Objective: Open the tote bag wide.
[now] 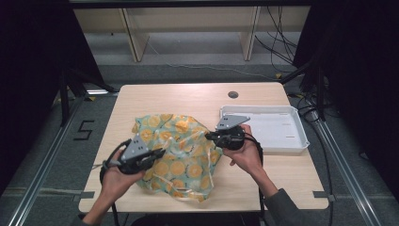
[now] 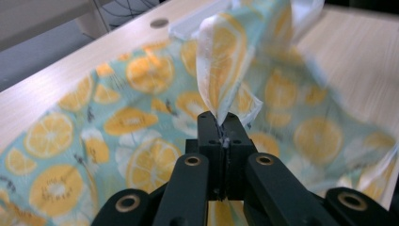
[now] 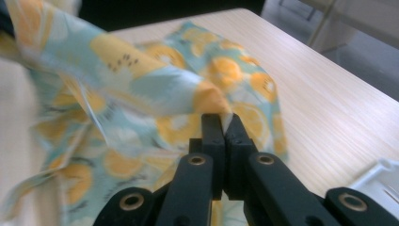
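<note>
The left hand-held gripper (image 1: 159,153) has its two black jaws pressed together on a fold of the lemon-print cloth (image 1: 181,150) — in the left gripper view the fabric rises straight out of the closed tips (image 2: 223,123) as a narrow, twisted peak. No gap shows between the jaws there, only the thin cloth pinched in the seam. The right hand-held gripper (image 1: 210,135) is clamped in the same way: in the right gripper view its jaws meet at the tips (image 3: 225,123) with a bunched corner of the same cloth caught between them, the fabric sweeping up and away to the left of that view.

From above, the two grippers sit at opposite edges of the cloth, the left one at its near left side, the right one at its right side, each gripped by a hand (image 1: 247,155) coming in from the bottom. The cloth — pale turquoise with orange and yellow citrus slices — lies crumpled over the middle of the light wooden surface (image 1: 141,99), partly lifted where it is held.

Just beside the right gripper, to its right, a white tray (image 1: 301,139) rests on the surface. A small round grommet (image 1: 233,94) is set in the surface beyond it.
</note>
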{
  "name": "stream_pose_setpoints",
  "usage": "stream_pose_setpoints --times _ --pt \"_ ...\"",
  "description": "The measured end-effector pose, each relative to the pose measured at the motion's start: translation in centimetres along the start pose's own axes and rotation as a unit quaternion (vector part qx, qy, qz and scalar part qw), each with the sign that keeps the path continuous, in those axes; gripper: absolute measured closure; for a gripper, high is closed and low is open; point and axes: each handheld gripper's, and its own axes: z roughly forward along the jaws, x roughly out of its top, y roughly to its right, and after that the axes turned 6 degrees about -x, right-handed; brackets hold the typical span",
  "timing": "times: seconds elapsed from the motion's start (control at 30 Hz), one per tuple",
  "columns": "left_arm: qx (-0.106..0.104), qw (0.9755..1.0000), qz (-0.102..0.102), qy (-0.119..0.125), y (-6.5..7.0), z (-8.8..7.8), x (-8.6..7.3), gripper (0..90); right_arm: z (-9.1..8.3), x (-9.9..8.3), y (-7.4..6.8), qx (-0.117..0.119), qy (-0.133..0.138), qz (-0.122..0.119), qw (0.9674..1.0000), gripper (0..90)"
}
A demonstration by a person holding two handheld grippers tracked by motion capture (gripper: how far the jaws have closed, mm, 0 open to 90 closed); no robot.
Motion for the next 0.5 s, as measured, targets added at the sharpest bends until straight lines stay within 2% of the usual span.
stream_pose_setpoints --times 0.03,0.07,0.1,0.13,0.17,0.27,0.33,0.37,0.43,0.5 --pt "-0.005 0.9998 -0.019 0.009 -0.7 0.0 0.6 88.7 0.3 -0.2 0.3 -0.008 -0.001 0.009 0.9999 89.6" --pt "-0.014 0.9994 -0.031 0.013 -1.4 0.1 1.2 88.8 0.6 -0.3 0.5 -0.013 -0.011 0.008 0.9998 88.6" --pt "-0.018 0.9991 -0.037 0.014 -2.1 0.2 1.8 88.9 0.9 -0.5 0.7 -0.024 -0.021 0.005 0.9995 87.6" --pt "-0.018 0.9985 -0.048 0.019 -2.6 0.4 2.3 88.9 1.2 -0.6 0.9 -0.032 -0.031 -0.009 0.999 86.6" --pt "-0.02 0.9983 -0.051 0.017 -3.2 0.5 2.8 88.9 1.5 -0.8 1.0 -0.039 -0.036 -0.008 0.9985 85.1" --pt "-0.02 0.9975 -0.067 0.014 -4.7 1.3 4.1 88.9 1.8 -1.2 1.2 -0.046 -0.058 -0.003 0.9973 74.8" --pt "-0.011 0.9973 -0.071 0.012 -5.5 1.8 4.8 88.9 1.7 -1.3 1.2 -0.054 -0.07 -0.001 0.9961 62.3" --pt "-0.007 0.9972 -0.074 0.01 -5.9 2.1 5.1 88.9 1.4 -1.2 1.0 -0.058 -0.081 0.009 0.995 57.8" --pt "-0.001 0.9967 -0.08 0.008 -6.6 2.5 5.7 88.9 0.4 -0.8 0.7 -0.072 -0.066 0.001 0.9952 52.8" --pt "0.006 0.9963 -0.085 0.004 -7.1 2.9 6.1 88.9 -0.9 -0.1 0.2 -0.062 -0.056 -0.004 0.9965 48.6"
